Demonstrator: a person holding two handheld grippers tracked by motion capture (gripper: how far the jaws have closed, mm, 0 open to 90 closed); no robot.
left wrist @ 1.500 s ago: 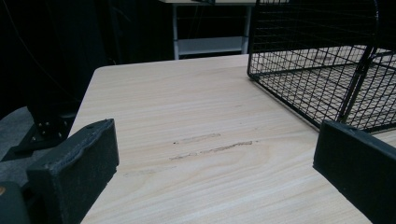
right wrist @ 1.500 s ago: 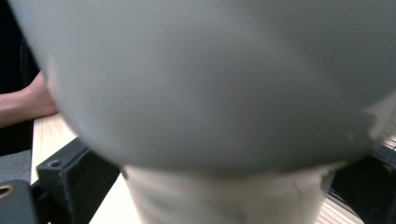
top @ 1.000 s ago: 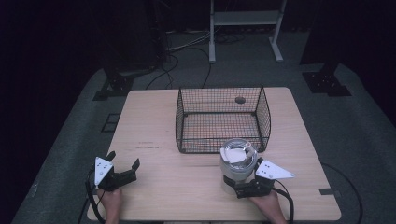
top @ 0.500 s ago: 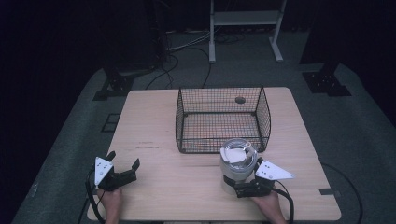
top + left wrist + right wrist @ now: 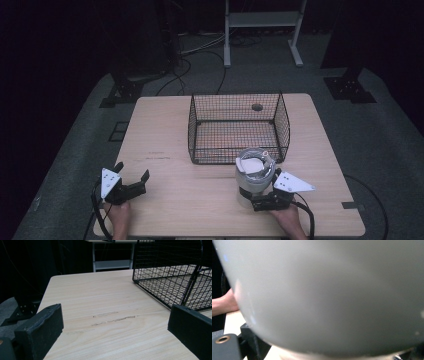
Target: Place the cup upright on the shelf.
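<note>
- No change to be made out across the three high views.
- Left gripper (image 5: 132,172), at 7 o'clock on the pale wooden table (image 5: 165,130): same spot, jaws equally wide apart, no shift seen.
- Right gripper (image 5: 260,200), at 5 o'clock: same spot and same angle.
- Pale grey round container with a dark band (image 5: 254,175), just ahead of the right gripper: not moved, not turned, not tilted.
- Black wire basket (image 5: 192,135) at 12 o'clock: not displaced.

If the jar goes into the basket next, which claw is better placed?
The right claw: it sits at the jar, which stands just in front of the basket. The left claw is open and empty, off at the table's near-left corner.
</note>
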